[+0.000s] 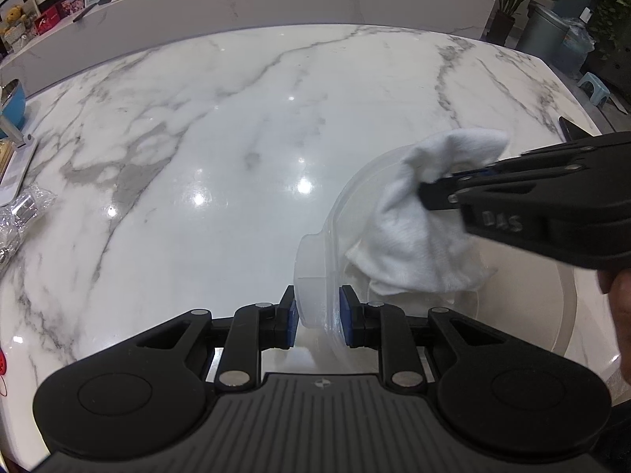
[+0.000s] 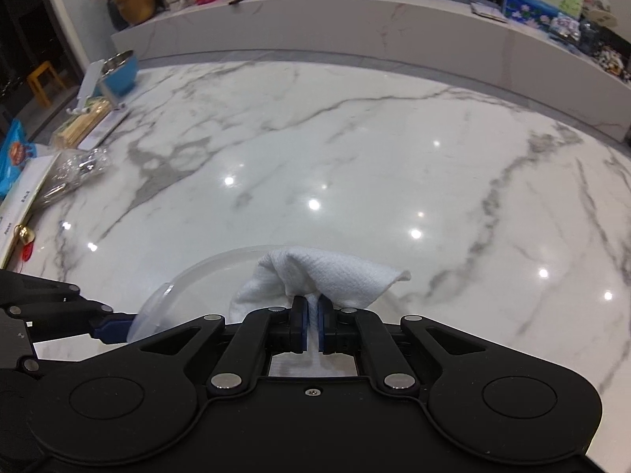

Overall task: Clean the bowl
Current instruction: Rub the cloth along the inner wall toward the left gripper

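A clear plastic bowl (image 1: 355,197) is held tilted above the marble table (image 1: 236,118). My left gripper (image 1: 318,317) is shut on the bowl's rim, one finger outside and one inside the wall. My right gripper (image 2: 312,325) is shut on a white cloth (image 2: 327,276), and presses it inside the bowl (image 2: 189,276). In the left wrist view the cloth (image 1: 418,220) hangs into the bowl with the right gripper (image 1: 437,193) coming in from the right. In the right wrist view the left gripper's blue pad (image 2: 112,325) sits at the bowl's left edge.
At the table's left edge are a blue metal bowl (image 2: 120,71), a white stand (image 2: 88,86), a box of wooden sticks (image 2: 79,126), crinkled clear wrap (image 2: 75,173) and a blue packet (image 2: 14,153). A long marble counter (image 2: 355,39) with clutter runs behind. A dark phone-like object (image 1: 572,128) lies at far right.
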The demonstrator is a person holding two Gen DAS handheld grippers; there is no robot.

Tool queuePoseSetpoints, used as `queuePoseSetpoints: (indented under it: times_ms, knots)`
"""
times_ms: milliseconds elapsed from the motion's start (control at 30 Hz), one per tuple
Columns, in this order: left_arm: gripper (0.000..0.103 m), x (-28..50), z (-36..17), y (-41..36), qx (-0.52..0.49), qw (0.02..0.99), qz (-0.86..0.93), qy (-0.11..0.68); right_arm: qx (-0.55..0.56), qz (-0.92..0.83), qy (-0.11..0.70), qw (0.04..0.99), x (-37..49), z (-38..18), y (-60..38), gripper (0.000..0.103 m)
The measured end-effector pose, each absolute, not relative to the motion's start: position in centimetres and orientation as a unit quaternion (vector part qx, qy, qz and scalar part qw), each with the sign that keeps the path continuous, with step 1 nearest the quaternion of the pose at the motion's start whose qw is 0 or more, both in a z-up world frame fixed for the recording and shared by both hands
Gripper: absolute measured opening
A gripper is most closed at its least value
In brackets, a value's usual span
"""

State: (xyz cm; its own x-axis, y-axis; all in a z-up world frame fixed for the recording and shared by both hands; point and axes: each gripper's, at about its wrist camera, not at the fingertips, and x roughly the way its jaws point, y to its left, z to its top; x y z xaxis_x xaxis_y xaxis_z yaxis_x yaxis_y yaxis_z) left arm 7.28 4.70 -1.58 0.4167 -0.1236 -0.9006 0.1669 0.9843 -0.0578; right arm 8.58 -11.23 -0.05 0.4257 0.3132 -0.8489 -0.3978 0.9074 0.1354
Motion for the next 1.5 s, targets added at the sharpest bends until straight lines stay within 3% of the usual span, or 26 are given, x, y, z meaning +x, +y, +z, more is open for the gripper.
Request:
queuePoseSetpoints:
  times_ms: [600, 733, 867, 1100, 1200, 1233, 1500]
  knots:
    - [0.021, 7.2, -1.6, 4.5, 0.034, 0.841, -0.088, 0.532, -0.042, 0.189, 0.498, 0.845, 7.3, 0.6, -13.7, 0.001]
    - [0.023, 7.3, -0.9, 4.3, 0.044, 0.847, -0.090, 0.521, -0.051, 0.190, 0.494, 0.847, 7.2, 0.6, -13.5, 0.002]
    - [0.036, 7.7, -0.2, 4.5, 0.038, 0.854, -0.087, 0.512, -0.049, 0.195, 0.495, 0.845, 7.2, 0.6, -13.4, 0.002]
    - [0.036, 9.7, 0.2, 3.7, 0.075, 0.858, -0.102, 0.497, -0.054, 0.208, 0.499, 0.839, 6.9, 0.3, -12.7, 0.002]
    - [0.030, 10.2, 0.0, 3.3, 0.076, 0.855, -0.117, 0.499, -0.051, 0.213, 0.499, 0.838, 7.0, 0.3, -12.5, 0.002]
    - [0.021, 10.2, -0.2, 3.1, 0.073, 0.853, -0.120, 0.502, -0.050, 0.213, 0.499, 0.838, 7.0, 0.2, -12.5, 0.002]
    - [0.016, 10.0, -0.5, 3.3, 0.069, 0.848, -0.125, 0.510, -0.049, 0.212, 0.500, 0.838, 7.5, -0.2, -12.0, 0.002]
